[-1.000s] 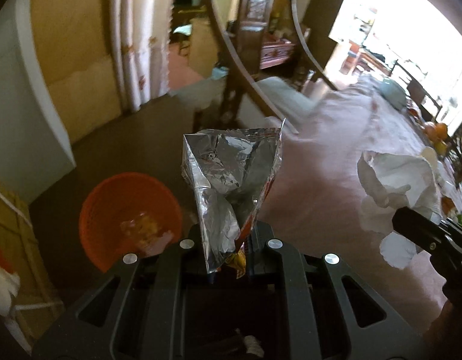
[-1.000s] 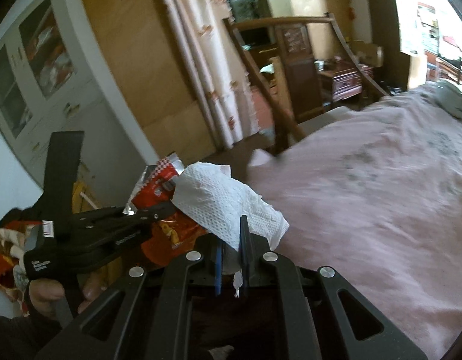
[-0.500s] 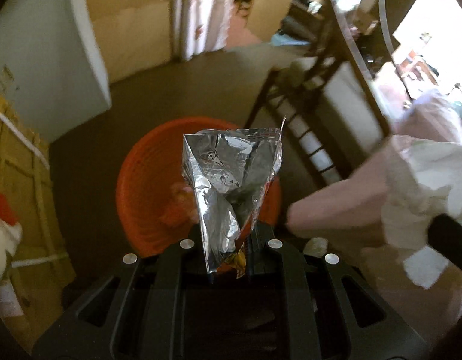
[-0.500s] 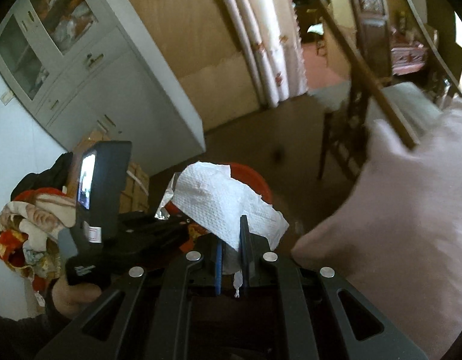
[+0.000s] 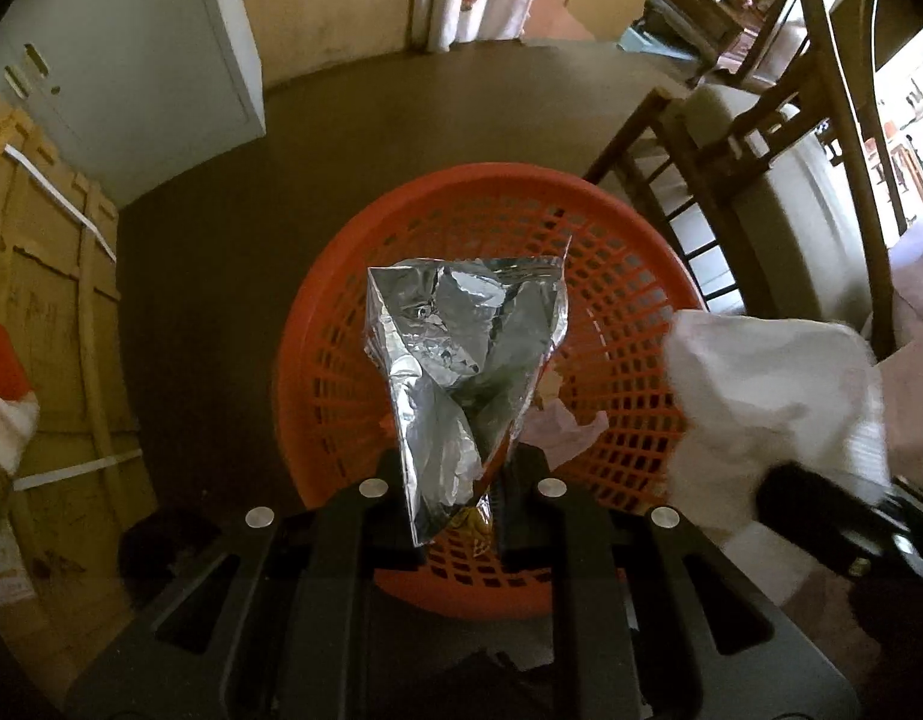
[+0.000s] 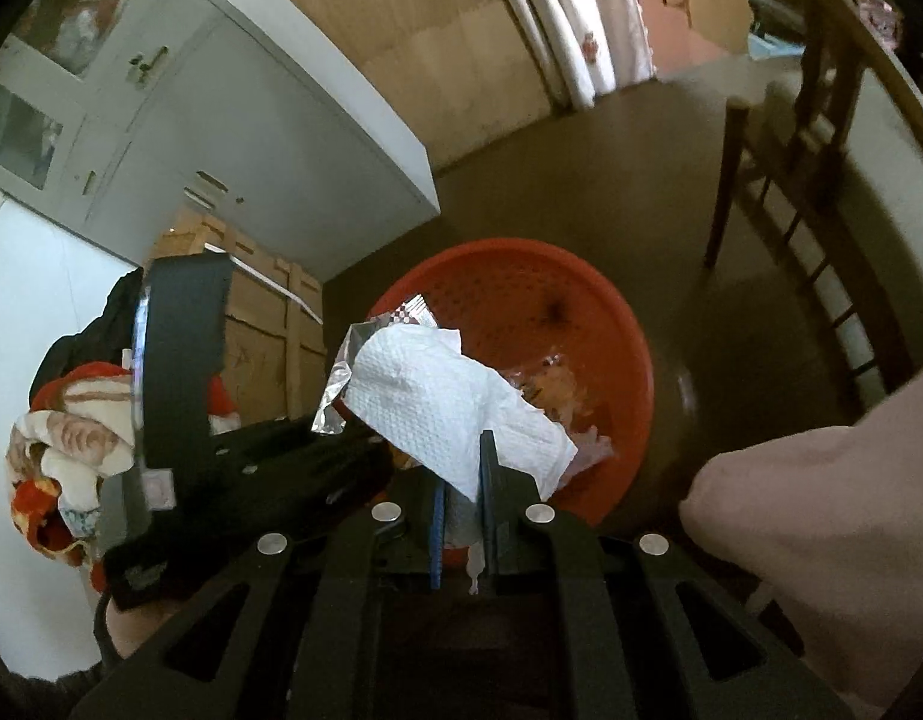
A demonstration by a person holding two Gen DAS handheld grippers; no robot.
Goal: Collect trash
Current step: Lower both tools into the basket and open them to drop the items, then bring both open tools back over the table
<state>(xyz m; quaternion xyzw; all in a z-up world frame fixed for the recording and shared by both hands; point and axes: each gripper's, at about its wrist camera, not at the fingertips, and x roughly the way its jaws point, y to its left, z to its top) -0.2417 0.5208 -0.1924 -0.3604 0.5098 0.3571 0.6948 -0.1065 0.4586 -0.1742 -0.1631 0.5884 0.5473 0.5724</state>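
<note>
I judge the step in hand is the drop into the orange basket [image 5: 659,276] on the floor. To do it well, I should bring both pieces over the middle of the basket, not over its rim, and open only when each one hangs clear above the mesh, because both are light and can drift to the side. My left gripper [image 5: 458,480] is nearly closed and pinches the lower corner of the silver snack bag [image 5: 461,354], which stands above the basket. My right gripper [image 6: 461,483] is narrow too and clamps the white paper towel [image 6: 443,408] near the basket's near edge. Some trash [image 6: 551,387] lies inside already.
</note>
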